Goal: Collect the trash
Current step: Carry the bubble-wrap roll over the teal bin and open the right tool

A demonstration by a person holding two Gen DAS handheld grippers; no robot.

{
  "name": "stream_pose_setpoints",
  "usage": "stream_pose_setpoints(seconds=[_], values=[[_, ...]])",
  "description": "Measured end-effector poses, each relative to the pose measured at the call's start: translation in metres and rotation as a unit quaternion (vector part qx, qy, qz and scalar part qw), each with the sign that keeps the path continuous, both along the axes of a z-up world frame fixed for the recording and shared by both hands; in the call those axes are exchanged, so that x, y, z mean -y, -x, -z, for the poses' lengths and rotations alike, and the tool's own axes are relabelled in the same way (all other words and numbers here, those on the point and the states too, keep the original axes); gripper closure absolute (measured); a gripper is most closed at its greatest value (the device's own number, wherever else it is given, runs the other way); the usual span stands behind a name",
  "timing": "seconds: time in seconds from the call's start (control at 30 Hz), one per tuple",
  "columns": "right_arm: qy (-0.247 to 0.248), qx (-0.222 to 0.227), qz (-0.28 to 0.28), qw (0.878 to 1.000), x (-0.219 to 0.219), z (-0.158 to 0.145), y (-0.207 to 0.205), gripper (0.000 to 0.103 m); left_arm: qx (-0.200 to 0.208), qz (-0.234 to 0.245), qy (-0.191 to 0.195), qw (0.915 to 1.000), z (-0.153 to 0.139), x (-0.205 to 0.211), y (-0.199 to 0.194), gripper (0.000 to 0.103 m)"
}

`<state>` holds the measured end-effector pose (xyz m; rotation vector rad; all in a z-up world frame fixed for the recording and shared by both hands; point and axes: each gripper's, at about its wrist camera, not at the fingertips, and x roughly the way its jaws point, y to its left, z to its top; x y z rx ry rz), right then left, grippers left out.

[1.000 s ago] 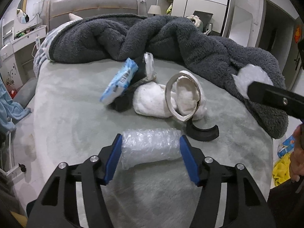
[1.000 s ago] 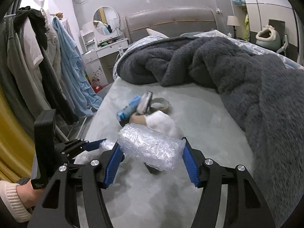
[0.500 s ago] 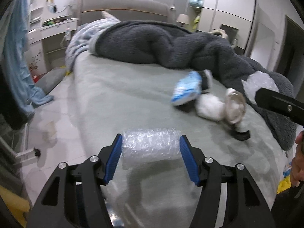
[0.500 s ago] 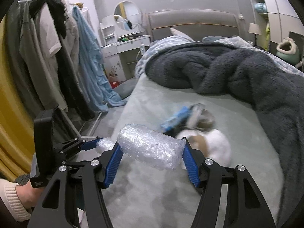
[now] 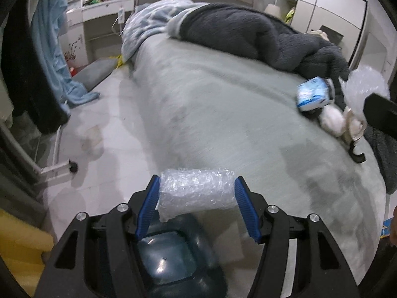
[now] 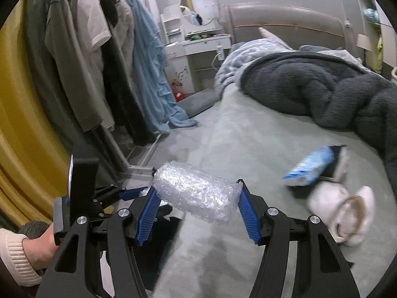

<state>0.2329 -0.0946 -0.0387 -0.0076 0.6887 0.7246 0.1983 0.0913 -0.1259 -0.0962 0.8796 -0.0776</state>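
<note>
A dark blue bin (image 5: 171, 255) sits on the floor right under the left gripper (image 5: 197, 193), at the foot of the bed (image 5: 223, 114). Its top is see-through and shiny, and I cannot tell what is inside. The left gripper is clamped on a roll of bubble wrap (image 5: 196, 190), which hangs just above the bin. The right gripper (image 6: 196, 197) is clamped on another roll of bubble wrap (image 6: 196, 193), held over the edge of the bed. More trash lies on the bed: a blue and white packet (image 6: 309, 166), a white soft lump (image 6: 345, 211) with a ring (image 6: 349, 213) on it, and a black curved piece (image 5: 356, 154). The bed has a pale green cover. A fluffy dark blanket (image 6: 322, 92) is heaped near the top of the bed, next to a light blue quilt (image 5: 153, 19). Clothes (image 6: 82, 57) hang on a rack beside the bed, with a light blue robe (image 6: 146, 67) reaching down to the floor. A white dresser (image 6: 198, 47) with a round mirror (image 6: 196, 7) stands by the wall. A hand (image 6: 42, 245) with a cream cuff holds the left gripper.
</note>
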Motion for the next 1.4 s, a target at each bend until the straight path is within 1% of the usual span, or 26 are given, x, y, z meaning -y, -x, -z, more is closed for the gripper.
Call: stream_pose_setpoints(seconds=[0.07, 0.2, 0.27, 0.47, 0.63, 0.77, 0.83, 0.87, 0.9, 0.97, 1.07, 1.17, 1.4], values=[[0.003, -0.005, -0.011, 1.000, -0.015, 0.004, 0.001, 0.041, -0.014, -0.008, 0.004, 0.9999, 0.006, -0.012, 0.002, 0.039], [0.010, -0.017, -0.029, 0.999, -0.041, 0.010, 0.001, 0.041, -0.051, -0.032, 0.027, 0.9978, 0.019, -0.040, 0.007, 0.039], [0.016, -0.024, -0.037, 0.999, -0.052, 0.014, 0.002, 0.041, -0.063, -0.041, 0.035, 0.9965, 0.025, -0.051, 0.010, 0.039], [0.030, -0.057, -0.053, 0.996, -0.081, 0.035, -0.001, 0.041, -0.118, -0.063, 0.043, 0.9901, 0.044, -0.080, 0.018, 0.039], [0.045, -0.074, -0.063, 0.994, -0.103, 0.049, -0.003, 0.041, -0.155, -0.068, 0.053, 0.9842, 0.056, -0.098, 0.025, 0.039], [0.061, -0.095, -0.068, 0.991, -0.118, 0.065, -0.004, 0.041, -0.182, -0.064, 0.057, 0.9795, 0.063, -0.105, 0.031, 0.038], [0.070, -0.111, -0.070, 0.989, -0.125, 0.075, -0.005, 0.041, -0.195, -0.064, 0.059, 0.9768, 0.066, -0.109, 0.035, 0.036], [0.073, -0.120, -0.072, 0.987, -0.129, 0.080, -0.006, 0.041, -0.199, -0.063, 0.064, 0.9758, 0.067, -0.111, 0.036, 0.030], [0.076, -0.128, -0.072, 0.986, -0.132, 0.086, -0.006, 0.041, -0.201, -0.065, 0.065, 0.9752, 0.068, -0.115, 0.038, 0.023], [0.086, -0.136, -0.072, 0.984, -0.138, 0.095, -0.005, 0.041, -0.199, -0.071, 0.062, 0.9755, 0.066, -0.121, 0.042, 0.020], [0.105, -0.144, -0.077, 0.981, -0.147, 0.107, -0.003, 0.041, -0.188, -0.080, 0.069, 0.9764, 0.058, -0.133, 0.046, 0.020], [0.123, -0.155, -0.083, 0.977, -0.156, 0.121, 0.001, 0.040, -0.168, -0.088, 0.065, 0.9797, 0.048, -0.141, 0.048, 0.020], [0.164, -0.175, -0.102, 0.965, -0.175, 0.149, 0.011, 0.040, -0.104, -0.099, 0.060, 0.9878, 0.017, -0.153, 0.057, 0.018]])
